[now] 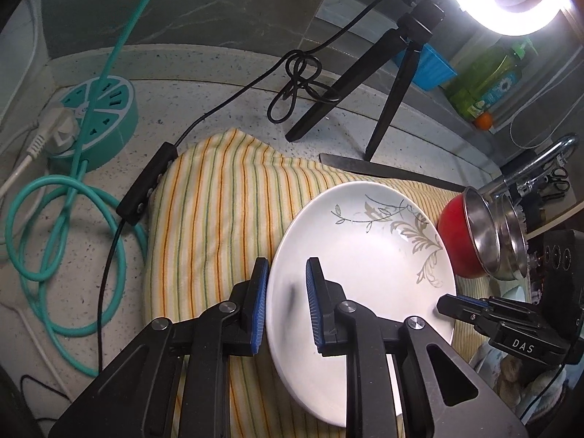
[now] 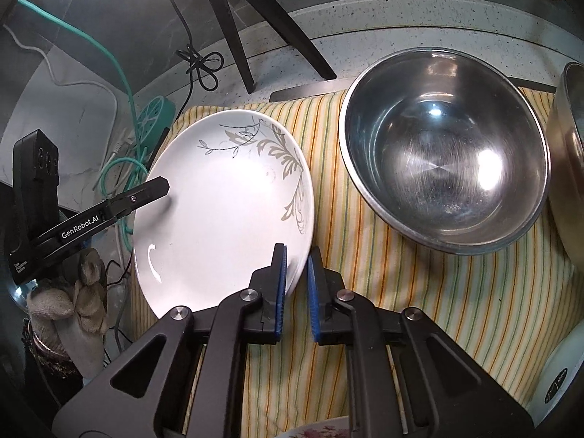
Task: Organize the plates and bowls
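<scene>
Both tongs point(image 1: 284, 303) point(image 2: 296, 284) straddle plate point(image 2: 222, 211) rim, unclosed.

Both grippers are matte black. The left gripper point(image 1: 284, 303) has two flat arms with triangular cut-outs, round silver screws at the pivots and ribbed blue pads point(image 1: 260, 303) on its fingers. The right gripper point(image 2: 296, 288) is built the same, with blue pads point(image 2: 280, 284). Seen from the side, one body reads "DAS", the other "GenRobot.AI" in white. A worn, off-white knit glove point(image 2: 78, 292) covers the left hand, with a beaded band at the wrist.
</scene>
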A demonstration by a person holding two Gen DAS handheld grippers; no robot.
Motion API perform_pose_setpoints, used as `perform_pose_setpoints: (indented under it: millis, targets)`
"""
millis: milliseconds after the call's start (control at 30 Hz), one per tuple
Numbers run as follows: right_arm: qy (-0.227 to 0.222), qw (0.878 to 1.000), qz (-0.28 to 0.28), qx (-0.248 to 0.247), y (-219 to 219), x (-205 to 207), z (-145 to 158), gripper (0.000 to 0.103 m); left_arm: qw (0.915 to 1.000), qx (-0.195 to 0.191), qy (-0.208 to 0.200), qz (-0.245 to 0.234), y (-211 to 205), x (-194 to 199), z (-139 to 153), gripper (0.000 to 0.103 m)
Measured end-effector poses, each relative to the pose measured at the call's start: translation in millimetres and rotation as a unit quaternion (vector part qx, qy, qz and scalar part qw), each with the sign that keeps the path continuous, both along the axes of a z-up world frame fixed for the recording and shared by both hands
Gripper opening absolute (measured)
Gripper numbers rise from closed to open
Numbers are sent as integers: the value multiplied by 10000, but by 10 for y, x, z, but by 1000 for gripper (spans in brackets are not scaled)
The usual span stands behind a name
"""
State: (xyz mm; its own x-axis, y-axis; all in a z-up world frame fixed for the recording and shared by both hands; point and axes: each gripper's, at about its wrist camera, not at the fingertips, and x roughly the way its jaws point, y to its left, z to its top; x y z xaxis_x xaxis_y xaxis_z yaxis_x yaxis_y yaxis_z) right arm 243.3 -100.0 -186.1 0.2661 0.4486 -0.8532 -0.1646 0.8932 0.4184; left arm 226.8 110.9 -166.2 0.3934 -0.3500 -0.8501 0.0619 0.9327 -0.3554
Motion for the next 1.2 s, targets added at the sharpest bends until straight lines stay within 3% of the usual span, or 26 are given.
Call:
perform_pose_setpoints:
  millis: [633,967,1200]
  targets:
    - [-261,9985,360,310,-490,-690,467,11,9981,-230,-479,315,-261,-879,555,19]
    - [-305,9984,272,393,-1021,-1073,552,11,9977,-304,-538,283,-686,-1337,646,19]
    - [-250,9992,178,252,-1375,-1331,497,11,9984,-424,-346,125,-1047,-1619,555,19]
